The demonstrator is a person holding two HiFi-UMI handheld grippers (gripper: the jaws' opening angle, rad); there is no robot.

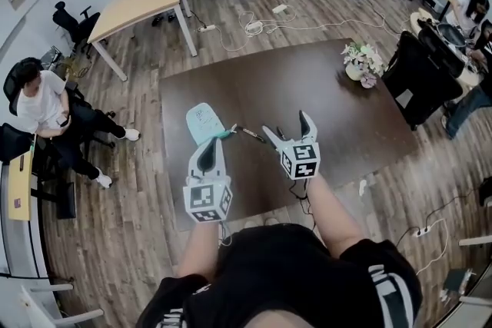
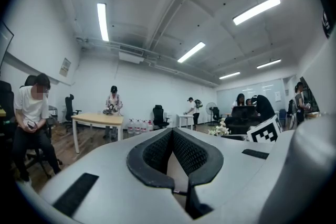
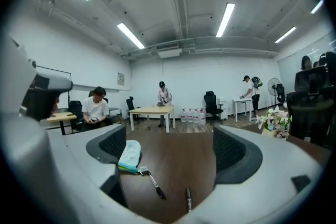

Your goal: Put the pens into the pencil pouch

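Right tongs stand wide and empty, aimed at two pens on the bench just beside the pouch. Left tongs are closed on nothing, near the pouch. Straddle one pen mid-barrel, crosswise, before closing. The left tongs should probably steady the pouch mouth.

No legible txt, labels or nos.
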